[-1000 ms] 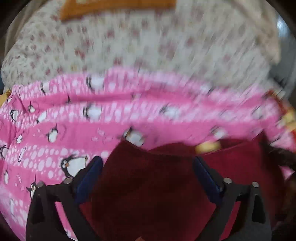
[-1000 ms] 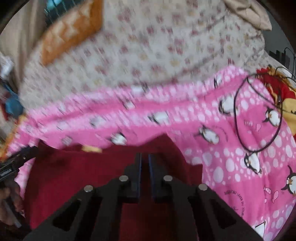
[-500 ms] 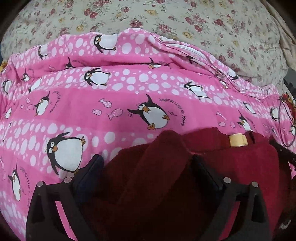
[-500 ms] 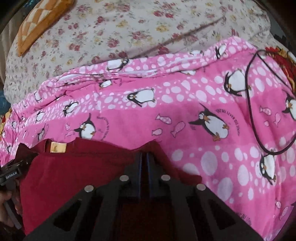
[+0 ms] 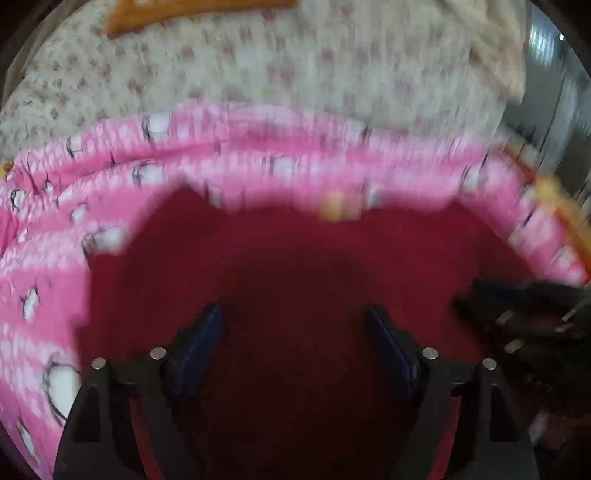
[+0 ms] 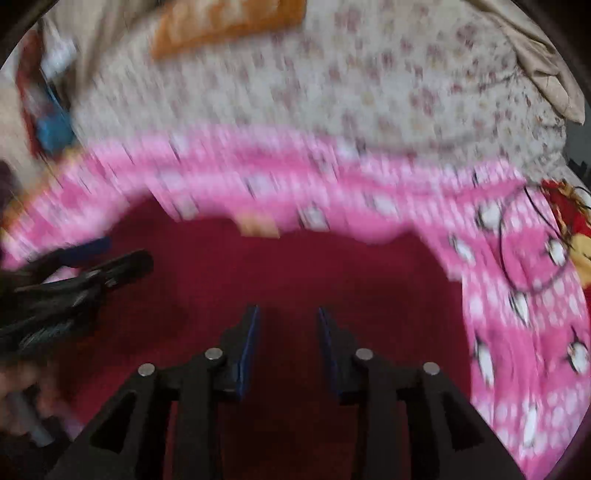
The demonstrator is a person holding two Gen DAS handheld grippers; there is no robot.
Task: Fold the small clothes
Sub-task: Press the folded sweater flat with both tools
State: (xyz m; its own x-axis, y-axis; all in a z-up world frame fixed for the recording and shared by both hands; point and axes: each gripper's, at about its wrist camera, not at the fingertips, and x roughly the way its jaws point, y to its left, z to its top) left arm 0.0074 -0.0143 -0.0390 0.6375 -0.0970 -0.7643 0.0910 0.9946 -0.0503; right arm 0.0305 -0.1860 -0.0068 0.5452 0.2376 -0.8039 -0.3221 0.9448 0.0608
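A dark red garment [image 5: 295, 266] with a small tan label [image 5: 338, 206] at its far edge lies spread on the pink penguin blanket [image 5: 55, 258]; it also shows in the right wrist view [image 6: 295, 273]. My left gripper [image 5: 295, 332] is open and empty above the garment. My right gripper [image 6: 288, 332] is open and empty above it too. The right gripper shows at the right edge of the left wrist view [image 5: 524, 317]; the left gripper shows at the left of the right wrist view [image 6: 74, 280]. Both views are motion-blurred.
A floral sheet [image 5: 295, 74] covers the bed beyond the pink blanket [image 6: 535, 332]. An orange cushion [image 6: 229, 22] lies at the far side. A thin black cord loop [image 6: 532, 240] and a red-and-yellow printed cloth [image 6: 569, 206] lie at the right.
My right gripper has opened and let go of the red garment. The garment now lies spread flatter on the blanket. Both grippers have lifted and pulled back.
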